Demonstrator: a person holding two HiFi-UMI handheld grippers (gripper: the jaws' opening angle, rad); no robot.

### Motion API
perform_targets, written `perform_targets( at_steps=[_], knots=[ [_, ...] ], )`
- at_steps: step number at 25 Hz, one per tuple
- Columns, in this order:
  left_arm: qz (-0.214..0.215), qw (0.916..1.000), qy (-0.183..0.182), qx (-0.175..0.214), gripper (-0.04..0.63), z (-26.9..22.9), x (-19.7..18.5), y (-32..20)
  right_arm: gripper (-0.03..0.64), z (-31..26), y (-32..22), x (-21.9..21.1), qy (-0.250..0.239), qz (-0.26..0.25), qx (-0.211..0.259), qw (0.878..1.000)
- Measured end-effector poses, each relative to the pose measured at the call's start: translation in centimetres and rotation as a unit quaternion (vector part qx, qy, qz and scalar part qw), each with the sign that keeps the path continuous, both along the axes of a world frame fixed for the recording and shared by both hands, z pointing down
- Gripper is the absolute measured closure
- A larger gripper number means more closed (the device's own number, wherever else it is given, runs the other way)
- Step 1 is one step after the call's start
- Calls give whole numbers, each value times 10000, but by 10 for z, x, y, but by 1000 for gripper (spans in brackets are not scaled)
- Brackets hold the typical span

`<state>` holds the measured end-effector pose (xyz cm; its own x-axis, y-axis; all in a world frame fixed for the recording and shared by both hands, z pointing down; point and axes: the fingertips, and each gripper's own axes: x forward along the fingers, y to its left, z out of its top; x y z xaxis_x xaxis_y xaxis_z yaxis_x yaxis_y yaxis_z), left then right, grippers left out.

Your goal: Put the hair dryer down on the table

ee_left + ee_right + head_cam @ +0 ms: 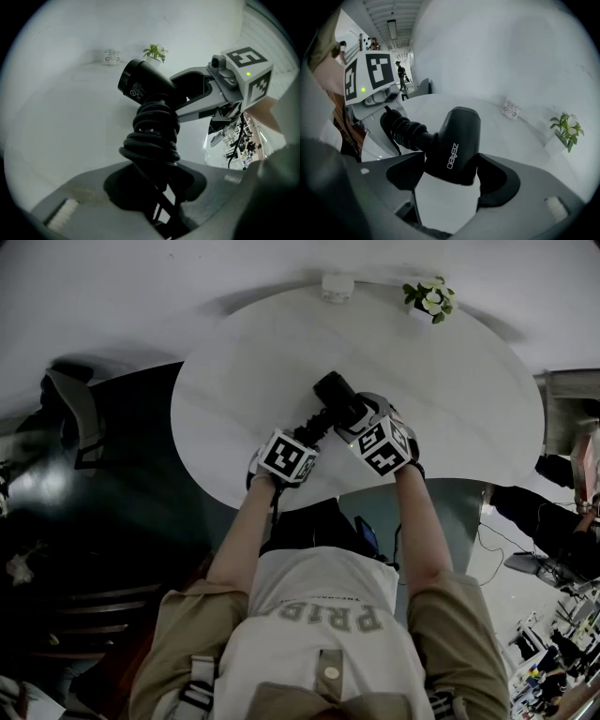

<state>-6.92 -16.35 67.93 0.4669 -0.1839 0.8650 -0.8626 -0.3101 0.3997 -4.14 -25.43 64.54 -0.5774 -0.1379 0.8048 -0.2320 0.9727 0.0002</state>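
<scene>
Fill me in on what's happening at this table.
A person holds a black hair dryer over the round white table with two handheld claws. The right claw is clamped on the dryer's barrel, and the left claw grips its cord-wrapped handle. Neither has let go yet. Whether the dryer touches the tabletop is unclear.

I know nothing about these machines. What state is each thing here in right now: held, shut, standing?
hair dryer: gripped by both tools above the table
cord: wound in coils round the handle
left tool: shut on the hair dryer's cord-wrapped handle
right tool: shut on the hair dryer's barrel
plant: upright at the table's far edge
small jar: standing at the far edge
</scene>
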Motion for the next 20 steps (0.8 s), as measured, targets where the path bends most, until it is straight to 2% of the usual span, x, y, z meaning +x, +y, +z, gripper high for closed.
perform_targets(
  at_steps=[10,20],
  knots=[
    [-20,9998,106,-137,465,6,0,0,261,7,-4,-7,60,-365,-189,9991],
    [-26,9990,155,-426,460,7,1,1,261,13,-7,-9,120,-436,-489,9978]
  ],
)
